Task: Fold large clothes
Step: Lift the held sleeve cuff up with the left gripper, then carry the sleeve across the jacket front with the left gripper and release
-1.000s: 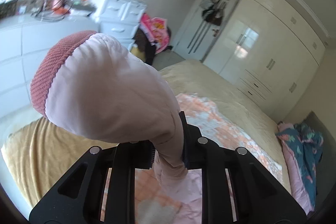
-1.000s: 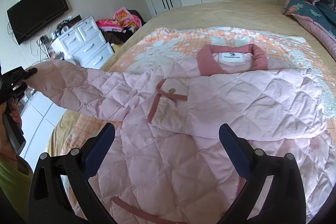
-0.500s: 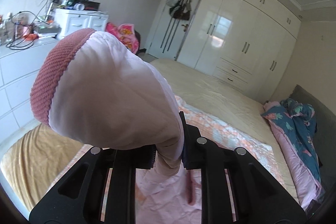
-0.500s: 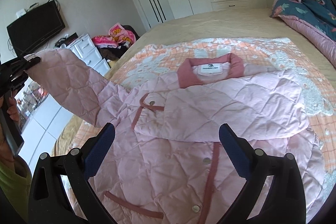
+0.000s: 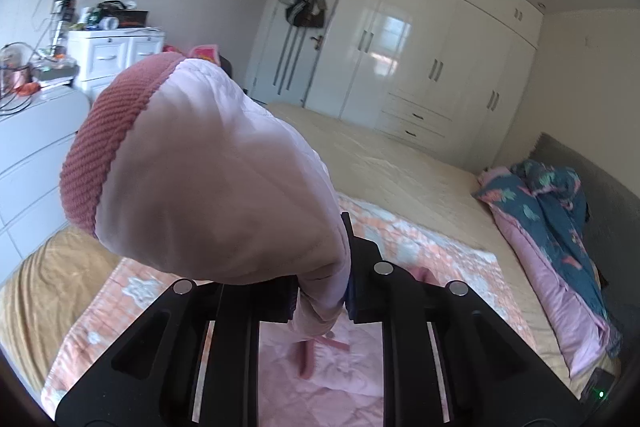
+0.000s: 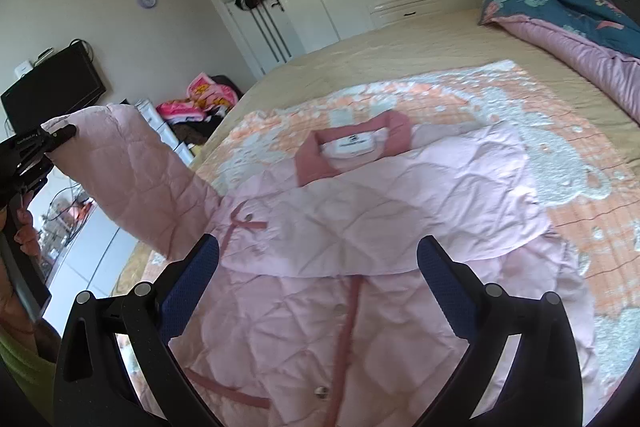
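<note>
On bed [image 6: 420, 47], pink jacket [image 6: 360, 235] lies face-up, one sleeve folded across chest. L gripper [image 5: 320, 301] clamped on other sleeve [image 5: 216, 187] near cuff, raised, probably to fold it inward. R gripper [image 6: 318, 263] jaws apart, empty, hovering above front.

We see a bed [image 6: 400, 59] under a tan cover. On it lies an orange-and-white patterned blanket [image 6: 572, 195], and on that blanket a pink quilted jacket [image 6: 400, 211] is spread. A blue and pink duvet [image 6: 580, 7] sits bunched at the headboard end.
</note>
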The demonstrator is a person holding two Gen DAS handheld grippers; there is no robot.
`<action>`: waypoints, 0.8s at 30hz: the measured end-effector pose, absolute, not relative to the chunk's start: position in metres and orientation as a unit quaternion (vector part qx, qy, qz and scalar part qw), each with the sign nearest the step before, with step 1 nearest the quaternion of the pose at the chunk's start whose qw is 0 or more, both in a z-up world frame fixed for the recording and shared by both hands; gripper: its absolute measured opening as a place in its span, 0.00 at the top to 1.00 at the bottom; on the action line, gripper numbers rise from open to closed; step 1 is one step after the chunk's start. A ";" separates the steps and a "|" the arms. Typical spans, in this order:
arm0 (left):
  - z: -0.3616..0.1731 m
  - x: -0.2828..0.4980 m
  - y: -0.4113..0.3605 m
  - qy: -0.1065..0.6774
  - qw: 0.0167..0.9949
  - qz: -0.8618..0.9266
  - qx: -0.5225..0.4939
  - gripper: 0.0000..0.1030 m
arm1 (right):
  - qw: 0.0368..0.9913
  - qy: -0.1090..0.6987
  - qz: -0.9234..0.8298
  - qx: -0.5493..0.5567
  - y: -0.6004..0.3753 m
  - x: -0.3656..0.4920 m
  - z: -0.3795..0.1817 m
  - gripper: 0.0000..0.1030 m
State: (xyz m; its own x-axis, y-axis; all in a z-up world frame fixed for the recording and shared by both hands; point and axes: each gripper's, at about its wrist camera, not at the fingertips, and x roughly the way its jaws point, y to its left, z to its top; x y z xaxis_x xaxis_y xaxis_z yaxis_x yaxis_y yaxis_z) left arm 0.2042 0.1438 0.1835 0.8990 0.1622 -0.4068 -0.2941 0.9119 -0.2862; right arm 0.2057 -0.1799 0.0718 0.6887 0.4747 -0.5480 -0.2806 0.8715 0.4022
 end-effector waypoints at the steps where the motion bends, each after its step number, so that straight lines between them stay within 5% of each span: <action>1: 0.183 0.208 0.136 0.195 0.960 0.114 -0.168 0.90 | 0.908 0.334 0.204 0.146 -0.184 0.206 0.071 0.04; 24: 0.149 0.266 0.020 0.256 0.961 0.039 -0.098 0.90 | 0.904 0.332 0.151 0.223 -0.282 0.219 0.046 0.04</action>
State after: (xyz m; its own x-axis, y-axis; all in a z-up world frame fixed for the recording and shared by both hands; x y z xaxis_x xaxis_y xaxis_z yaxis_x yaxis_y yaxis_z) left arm 0.2655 0.0203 0.1485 0.8663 0.0244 -0.4989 -0.1251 0.9776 -0.1693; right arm 0.2186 -0.2816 0.0462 0.7334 0.4212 -0.5335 -0.1243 0.8547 0.5040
